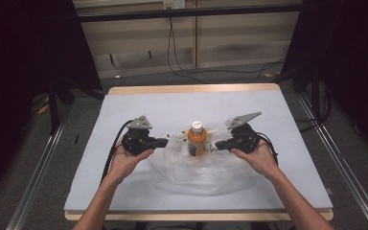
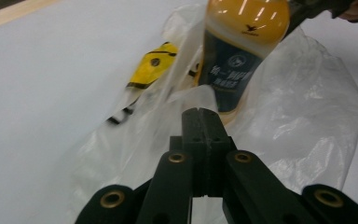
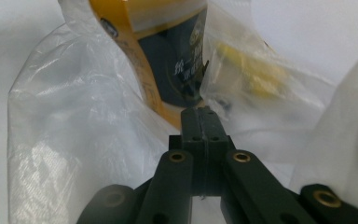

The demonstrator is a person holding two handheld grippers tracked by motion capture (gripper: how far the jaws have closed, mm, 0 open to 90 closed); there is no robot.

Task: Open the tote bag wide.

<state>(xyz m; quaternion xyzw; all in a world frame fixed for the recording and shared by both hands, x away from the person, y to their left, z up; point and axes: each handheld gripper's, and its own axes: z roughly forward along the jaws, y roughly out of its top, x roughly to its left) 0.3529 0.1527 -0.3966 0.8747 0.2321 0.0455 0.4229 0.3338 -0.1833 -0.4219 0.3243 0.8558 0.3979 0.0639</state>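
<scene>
An orange bottle (image 1: 197, 140) with a white cap and a dark label stands upright inside a clear plastic bag (image 1: 199, 175) at the middle of the table. My left gripper (image 1: 165, 142) is just left of the bottle, its jaws shut on the bag's edge (image 2: 193, 95). My right gripper (image 1: 217, 145) is just right of the bottle, shut on the opposite edge of the bag (image 3: 214, 100). The bottle (image 2: 240, 42) (image 3: 161, 51) rises close ahead in both gripper views. A yellow and black packet (image 2: 154, 70) (image 3: 256, 74) lies in the bag beside the bottle.
The table (image 1: 139, 103) has a pale grey-blue top with a wooden rim. Dark stands (image 1: 52, 103) and cables (image 1: 187, 72) are on the floor behind it. A metal rail (image 1: 345, 177) runs along the right side.
</scene>
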